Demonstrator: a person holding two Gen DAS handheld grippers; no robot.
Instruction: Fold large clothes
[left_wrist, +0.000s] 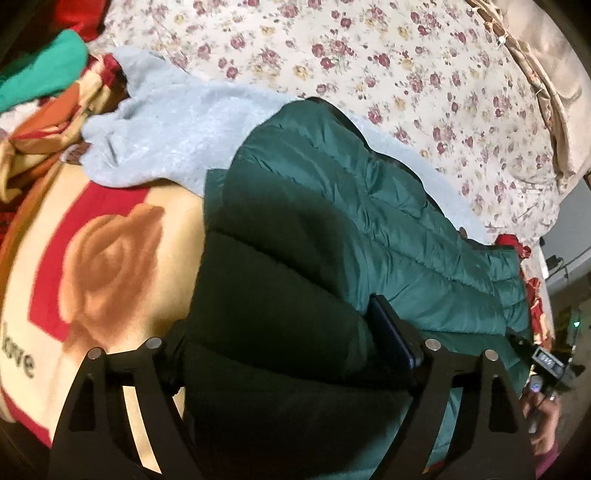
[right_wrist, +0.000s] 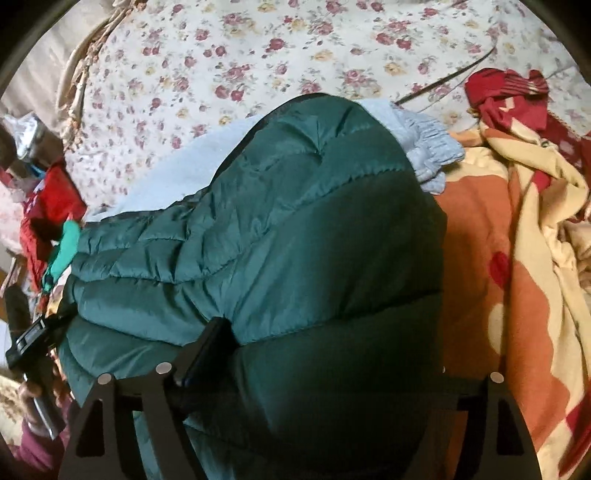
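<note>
Item: dark green quilted puffer jacket (left_wrist: 332, 229), bulky, lying on a bed atop a pale blue fleece garment (left_wrist: 166, 129) that shows from beneath it on the far side and at one end (a ribbed cuff of the fleece is visible in the right wrist view).

Left gripper (left_wrist: 291, 354): positioned over the near edge of the jacket, jaws standing wide apart with a puffed fold of the jacket bulging between them; one finger (left_wrist: 391, 332) lies against the fabric, but whether the pads press on it cannot be told.

Right gripper (right_wrist: 321, 354): likewise at the jacket's near edge, toward its other end, jaws spread wide, jacket fabric filling the gap; one finger (right_wrist: 207, 347) rests beside a quilted ridge, grip not discernible.

Beside the jacket, on either flank: a cream, red and orange blanket (left_wrist: 96, 251) with a large rose motif and lettering.

Beyond the jacket: a floral bedsheet (left_wrist: 369, 66), cream with small red and yellow roses.

Far from the jacket, past the blanket: a bright green cloth (left_wrist: 44, 70) and a red cloth (right_wrist: 506, 92).

Near the jacket's end: a person's hand (left_wrist: 543, 424) on the other gripper's handle.
</note>
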